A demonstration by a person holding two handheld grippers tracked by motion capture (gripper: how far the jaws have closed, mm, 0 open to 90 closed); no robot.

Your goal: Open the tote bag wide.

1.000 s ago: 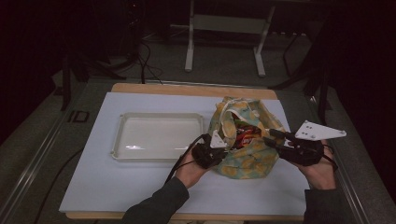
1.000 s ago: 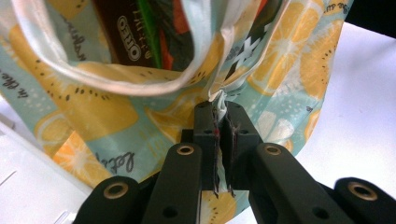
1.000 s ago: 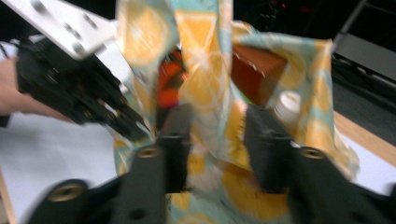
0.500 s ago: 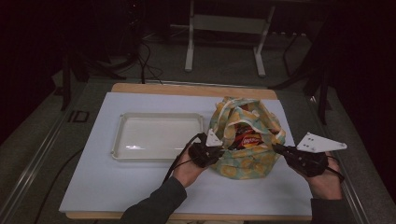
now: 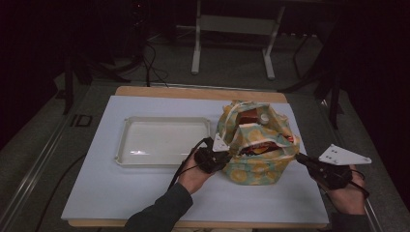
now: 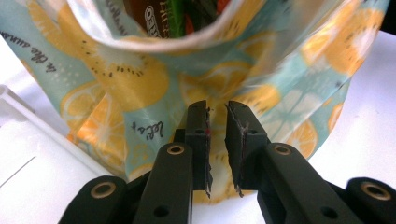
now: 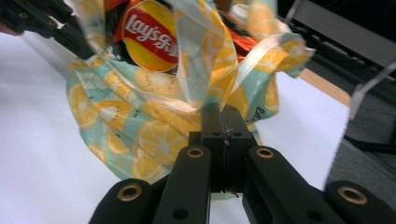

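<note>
A fabric bag printed with orange and lemon slices stands on the white board, its mouth open. Inside it are snack packets, with a Lay's chips packet near the rim. My left gripper sits low against the bag's left side. Its jaws have just been opening; a narrow gap shows between the pads, the cloth lies just beyond the tips, and nothing is pinched. My right gripper hovers just right of the bag. Its jaws are shut, with a hanging strip of the bag right behind their tips.
A shallow white tray lies left of the bag with nothing in it. The white board rests on a wooden tabletop. Metal stand legs and cables are on the floor behind the table.
My right gripper has drawn back from the bag's mouth to the right and a little down, and its jaws have shut. My left hand has stayed at the bag's left side.
</note>
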